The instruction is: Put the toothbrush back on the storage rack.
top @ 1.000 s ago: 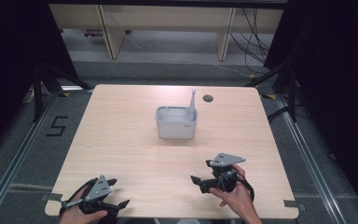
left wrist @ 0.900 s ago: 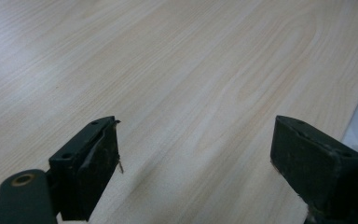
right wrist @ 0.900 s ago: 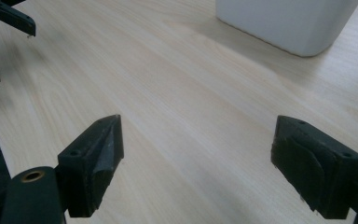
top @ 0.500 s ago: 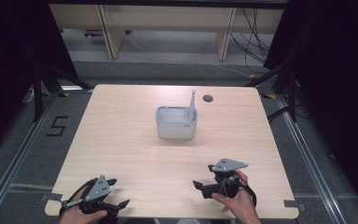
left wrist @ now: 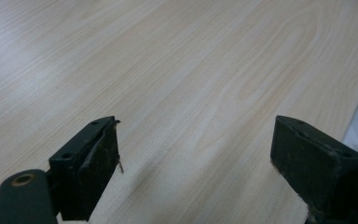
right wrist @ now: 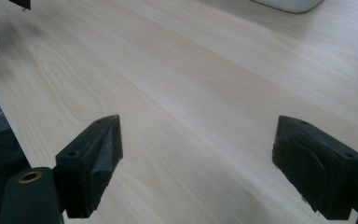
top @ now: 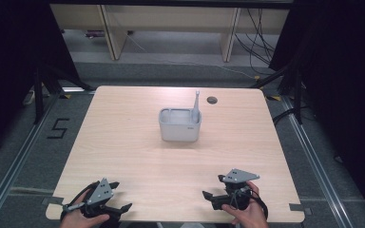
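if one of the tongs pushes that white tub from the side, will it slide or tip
The white tub looks low, wide and flat-based, so it would likely slide on the smooth table. It seems light plastic. The upright stick leaning inside may rattle or topple.

Stuff you can't really make out here

The hands (top: 83,219) get chopped off by the bottom edge in the high view; the white container (right wrist: 289,4) is just a sliver at the top edge of the right gripper view; the thin thing (top: 196,105) standing in that container is too small to identify; inside of it is hidden.
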